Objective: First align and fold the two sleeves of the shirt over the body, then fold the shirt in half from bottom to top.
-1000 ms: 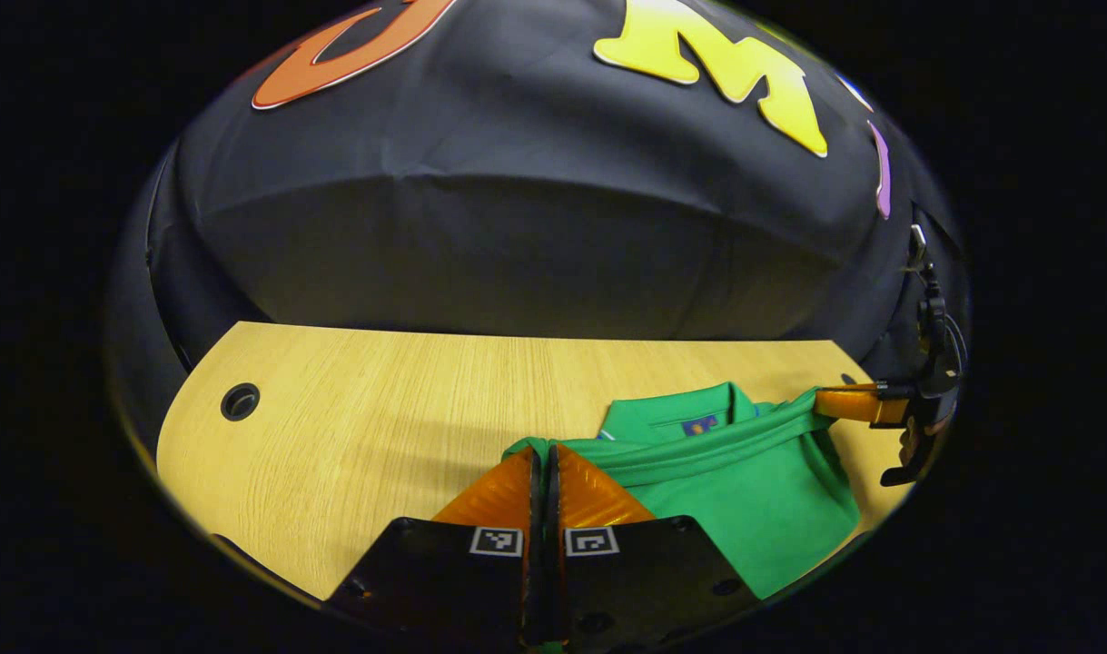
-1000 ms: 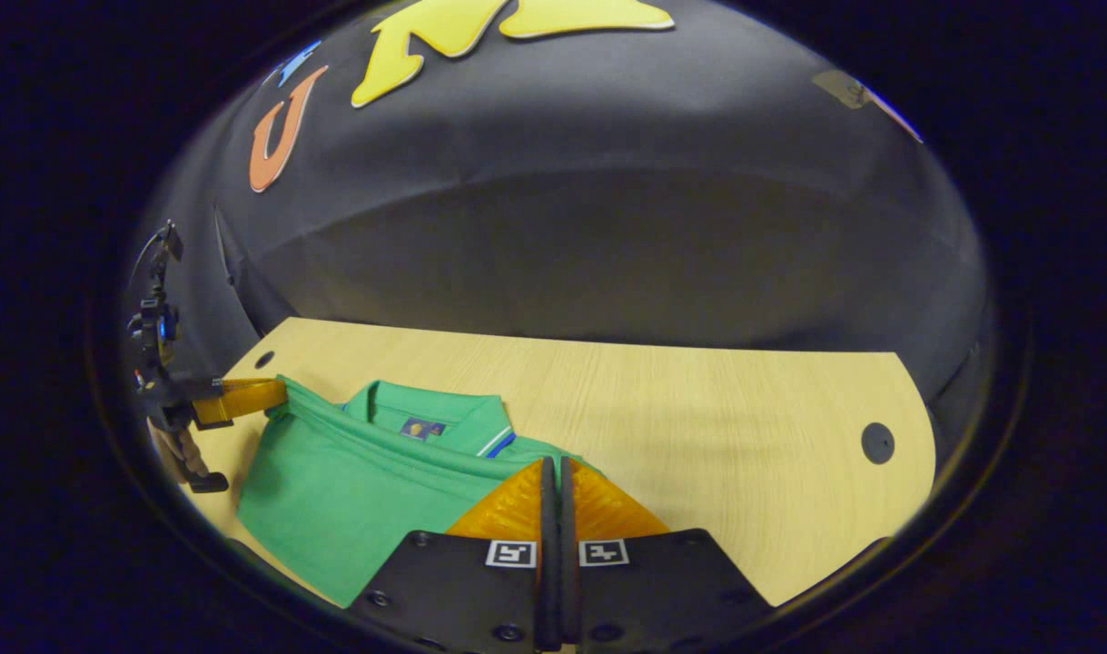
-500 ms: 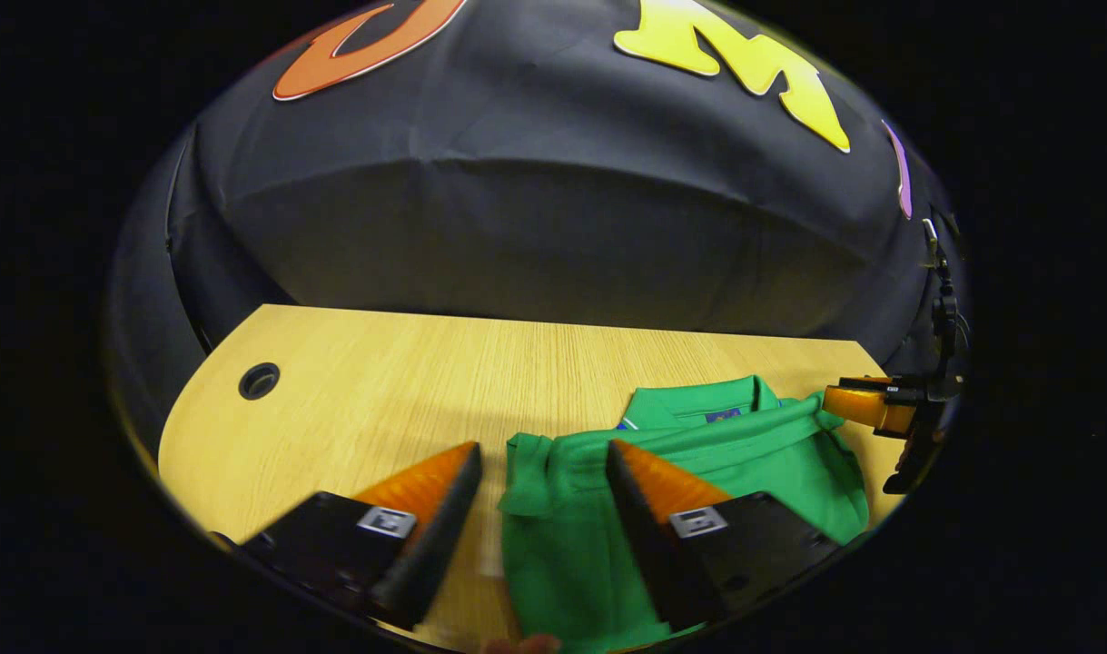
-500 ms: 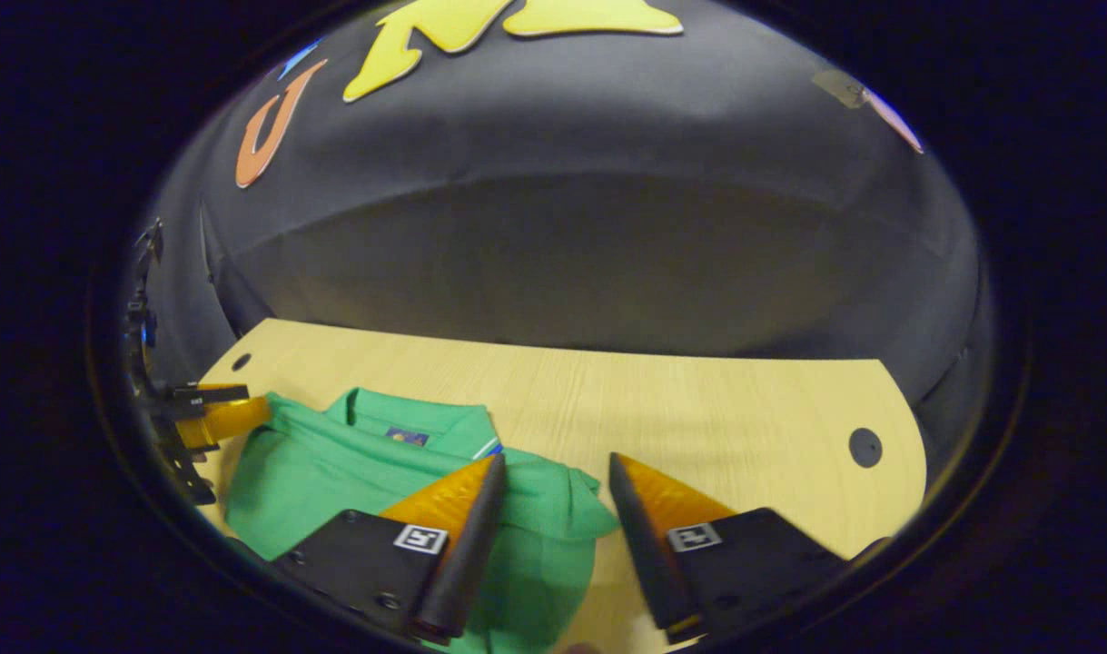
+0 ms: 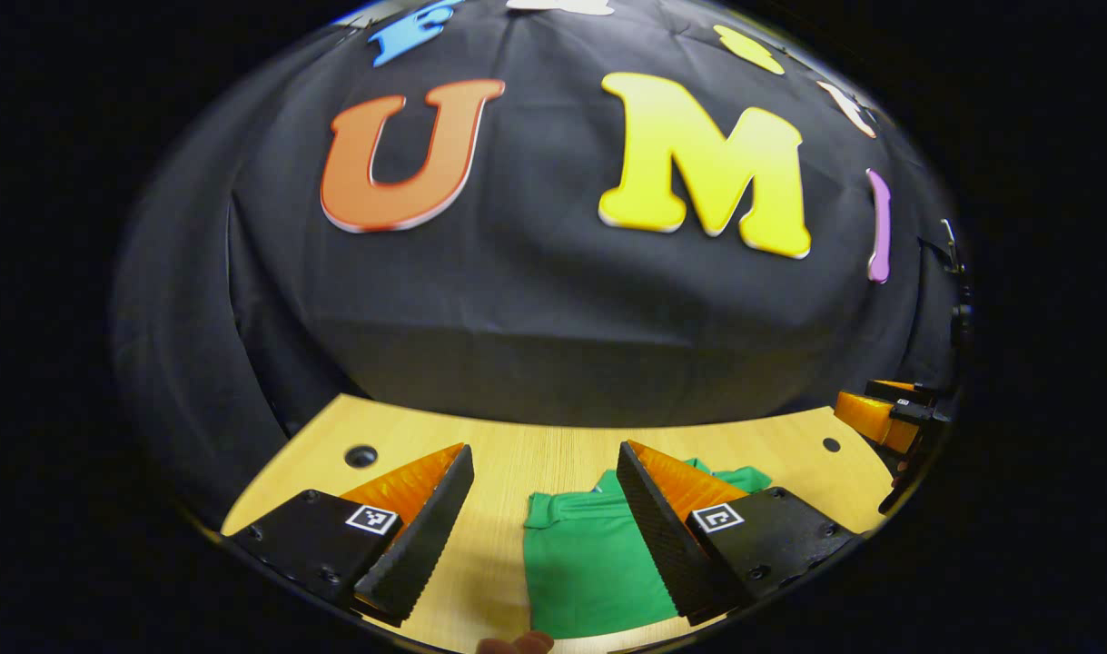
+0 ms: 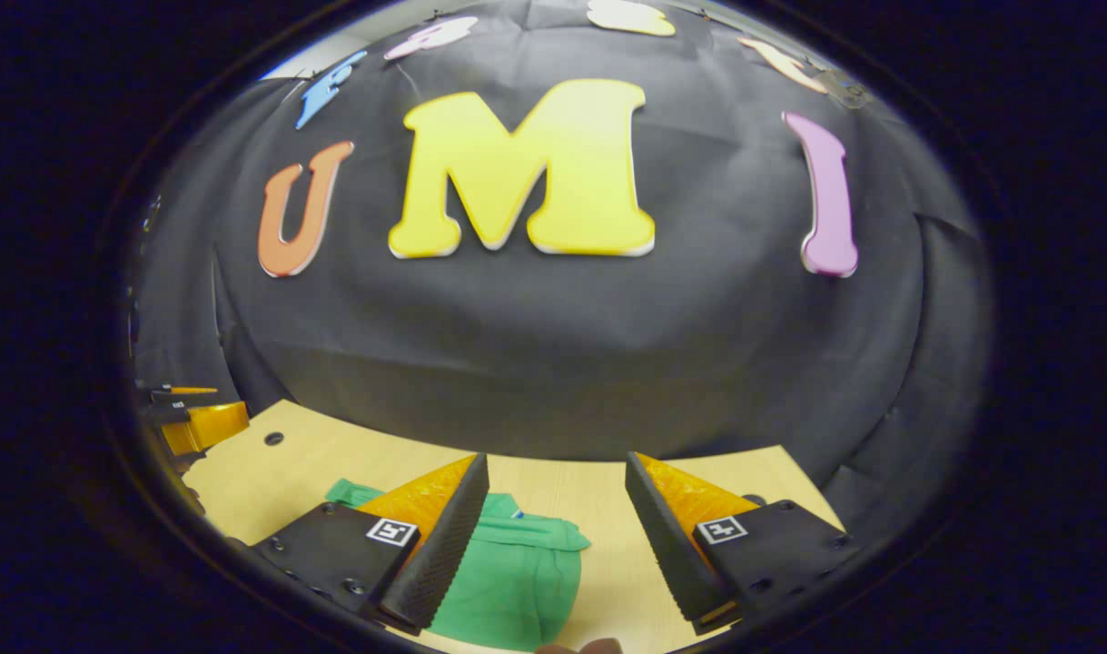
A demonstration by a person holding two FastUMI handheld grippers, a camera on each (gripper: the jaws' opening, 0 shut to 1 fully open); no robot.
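Note:
The green shirt lies folded on the wooden table, its collar end toward the booth's wall. My left gripper hangs open above it with nothing between its fingers, the shirt showing low in the gap. In the right gripper view the same shirt lies below and left of centre, partly behind the left finger. My right gripper is open and holds nothing. Each gripper also appears at the edge of the other's view: the right gripper and the left gripper.
The table has round cable holes, one near the left, one near the right and one in the right gripper view. The black cloth wall rises just behind the table. A person's fingertip peeks in at the bottom edge.
Both grippers, shut on the shirt's folded edge a second ago, opened and let it go. They then lifted and tilted up, so the shirt now sits lower and smaller in both views.

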